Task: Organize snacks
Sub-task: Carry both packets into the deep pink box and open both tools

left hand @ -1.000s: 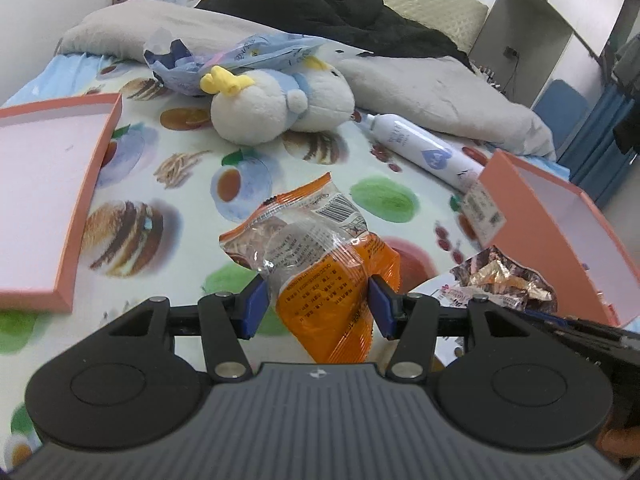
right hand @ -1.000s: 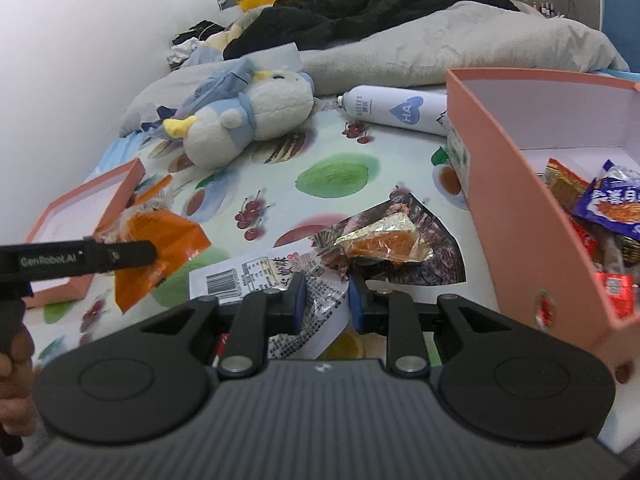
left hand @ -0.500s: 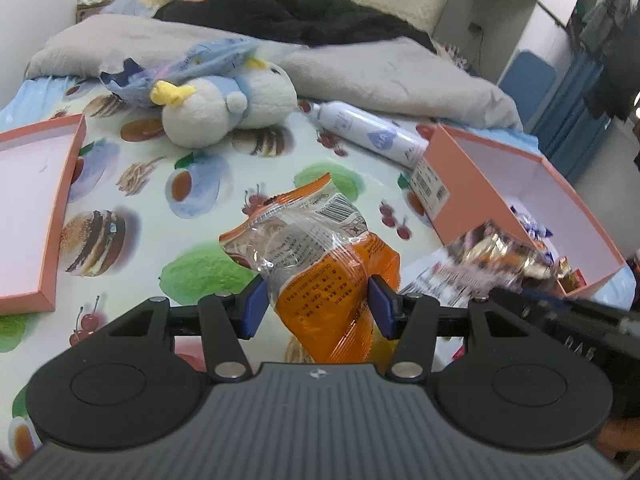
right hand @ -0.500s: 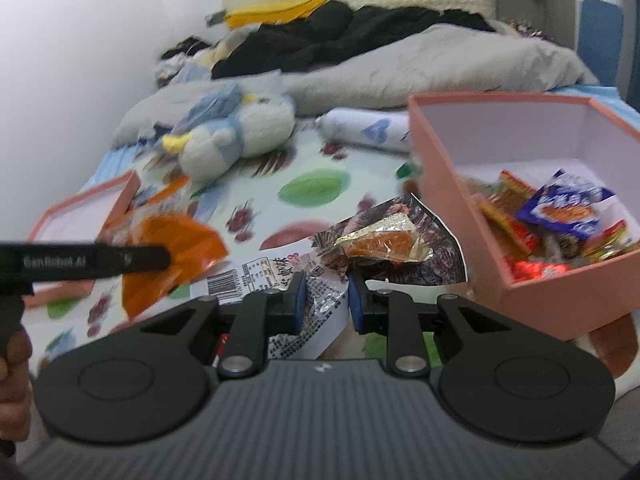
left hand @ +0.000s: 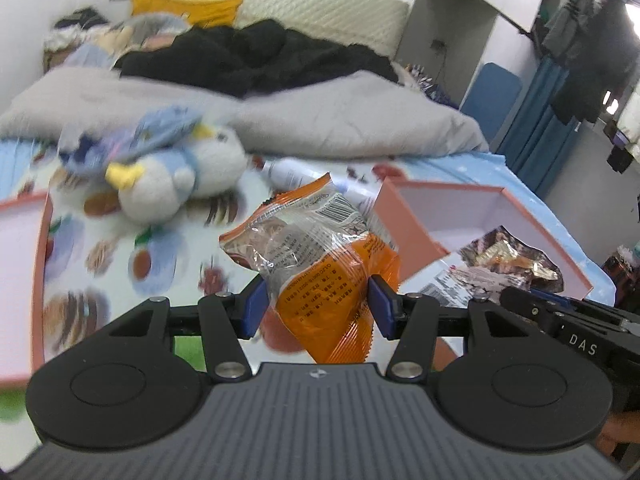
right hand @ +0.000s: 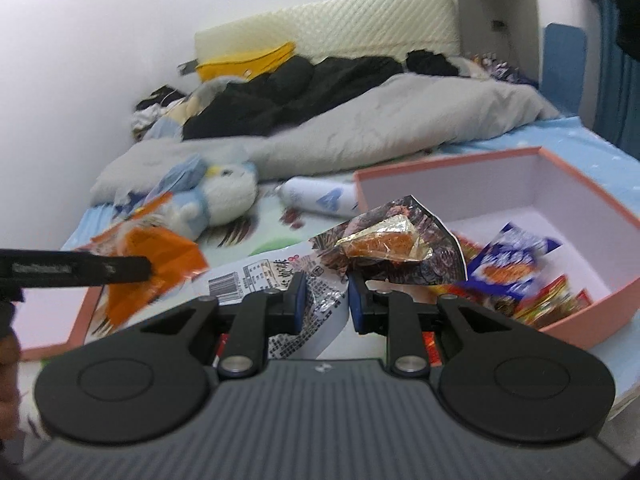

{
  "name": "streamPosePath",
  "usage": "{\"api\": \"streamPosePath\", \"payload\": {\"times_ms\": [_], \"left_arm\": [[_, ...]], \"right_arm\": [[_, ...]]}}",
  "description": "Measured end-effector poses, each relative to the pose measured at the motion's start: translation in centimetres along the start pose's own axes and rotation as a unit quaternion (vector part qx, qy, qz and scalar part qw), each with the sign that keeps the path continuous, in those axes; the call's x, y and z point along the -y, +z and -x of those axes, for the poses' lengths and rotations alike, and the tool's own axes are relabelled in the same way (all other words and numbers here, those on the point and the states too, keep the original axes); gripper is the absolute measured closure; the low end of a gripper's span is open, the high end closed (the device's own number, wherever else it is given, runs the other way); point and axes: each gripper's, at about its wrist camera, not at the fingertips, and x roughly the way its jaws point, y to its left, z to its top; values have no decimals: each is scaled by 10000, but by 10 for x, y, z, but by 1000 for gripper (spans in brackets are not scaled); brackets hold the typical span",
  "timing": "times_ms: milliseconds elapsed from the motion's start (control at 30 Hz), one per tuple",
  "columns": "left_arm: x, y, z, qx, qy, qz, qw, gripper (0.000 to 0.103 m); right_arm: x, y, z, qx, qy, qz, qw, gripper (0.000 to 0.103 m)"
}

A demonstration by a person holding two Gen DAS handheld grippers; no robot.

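Observation:
My left gripper [left hand: 318, 306] is shut on an orange and clear snack bag [left hand: 320, 260], held up above the printed bedsheet. My right gripper [right hand: 326, 298] is shut on a white and dark brown snack packet [right hand: 384, 240] with a gold-foil piece showing through it. The open pink box [right hand: 568, 326] stands at the right, with several colourful snack packets [right hand: 508, 268] inside. In the left wrist view the brown packet [left hand: 508, 258] hangs in front of that box [left hand: 404, 236]. The orange bag [right hand: 154, 264] shows at the left of the right wrist view.
A pink box lid [left hand: 38, 264] lies on the bed at the left. A white and blue plush bird [left hand: 172, 184] and a white spray can [right hand: 320, 196] lie beyond the snacks. A grey quilt [left hand: 340, 120] and black clothes [left hand: 248, 56] fill the back of the bed.
Both grippers have risen with their packets, and the views have swung to the right, so the pink box and its inside now show more fully. Neither grip has changed.

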Motion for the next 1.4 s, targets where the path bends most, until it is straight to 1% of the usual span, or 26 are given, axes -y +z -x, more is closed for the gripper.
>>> {"api": "streamPosePath", "payload": {"times_ms": [200,367,533,733,900,1233,1400], "left_arm": [[19,32,3,213,-107,-232,9994,44],[45,51,0,359,-372,-376,9980,44],[80,67,-8,446,-686,-578,9950,44],[115,77,-28,492,-956,-744,9914,44],[136,72,-65,261,-1088,-789,9906,44],[165,60,-173,-419,-1202,-941,9874,44],[177,59,-213,-608,-1252,-1052,9847,44]], "right_arm": [[29,20,12,238,-250,-99,9994,77],[46,40,24,488,-322,-137,9982,77],[58,55,34,739,-478,-98,9961,77],[77,64,30,900,-581,-94,9942,77],[96,57,10,770,-651,-225,9946,77],[141,25,-61,180,-801,-582,9949,77],[159,17,-85,-39,-938,-764,9927,77]]}}
